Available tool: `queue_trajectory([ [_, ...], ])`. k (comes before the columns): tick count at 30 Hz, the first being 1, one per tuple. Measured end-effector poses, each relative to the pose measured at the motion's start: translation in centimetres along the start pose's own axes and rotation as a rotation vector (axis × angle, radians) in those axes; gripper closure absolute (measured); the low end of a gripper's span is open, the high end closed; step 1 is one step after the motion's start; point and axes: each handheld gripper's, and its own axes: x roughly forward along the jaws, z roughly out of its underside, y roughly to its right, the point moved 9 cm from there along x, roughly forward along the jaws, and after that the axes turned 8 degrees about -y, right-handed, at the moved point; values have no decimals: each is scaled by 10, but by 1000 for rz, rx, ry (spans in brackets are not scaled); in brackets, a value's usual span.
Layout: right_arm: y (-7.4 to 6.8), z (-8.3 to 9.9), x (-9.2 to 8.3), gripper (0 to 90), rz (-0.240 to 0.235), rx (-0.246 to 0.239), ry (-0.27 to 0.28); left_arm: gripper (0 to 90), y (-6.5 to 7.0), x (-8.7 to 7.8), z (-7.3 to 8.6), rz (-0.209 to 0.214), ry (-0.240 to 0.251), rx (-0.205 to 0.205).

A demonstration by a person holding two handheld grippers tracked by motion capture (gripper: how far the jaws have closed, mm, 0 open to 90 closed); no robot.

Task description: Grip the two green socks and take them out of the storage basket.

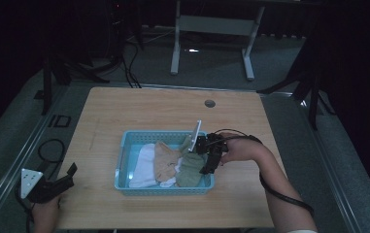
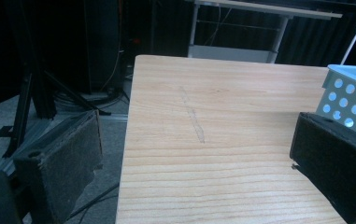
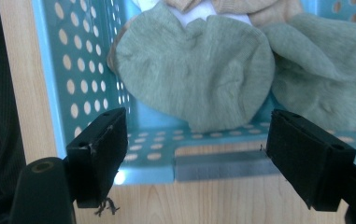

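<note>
Overhead, socks (image 1: 165,165) are seen in the basket (image 1: 124,145); right claw (image 3: 196,156) released, green sock (image 3: 199,70) just beyond.

High view dim and underexposed, room behind nearly black; surface (image 1: 139,107) mid-toned, soft overall. Left gripper view brighter, slight sheen on the wood, near pads blurred. Right gripper view brightest: even light, olive sock (image 3: 199,70) sharp, basket (image 3: 77,70) wall pale with glare
</note>
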Motion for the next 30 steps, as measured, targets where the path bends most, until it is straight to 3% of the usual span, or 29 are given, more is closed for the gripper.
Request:
queue_trajectory([
  [5,-1,-6,10,218,-17,4,-15,24,0,0,0,1,0,0],
  [12,1,-18,24,248,4,5,-16,24,0,0,0,2,0,0],
  [14,2,-20,27,316,10,8,-17,24,0,0,0,2,1,1],
  [23,4,-24,43,448,31,-5,-56,24,0,0,0,4,2,0],
  [29,6,-22,50,649,65,-11,-88,24,0,0,0,4,2,0],
  [30,7,-21,51,722,74,-12,-101,24,0,0,0,4,2,0],
])
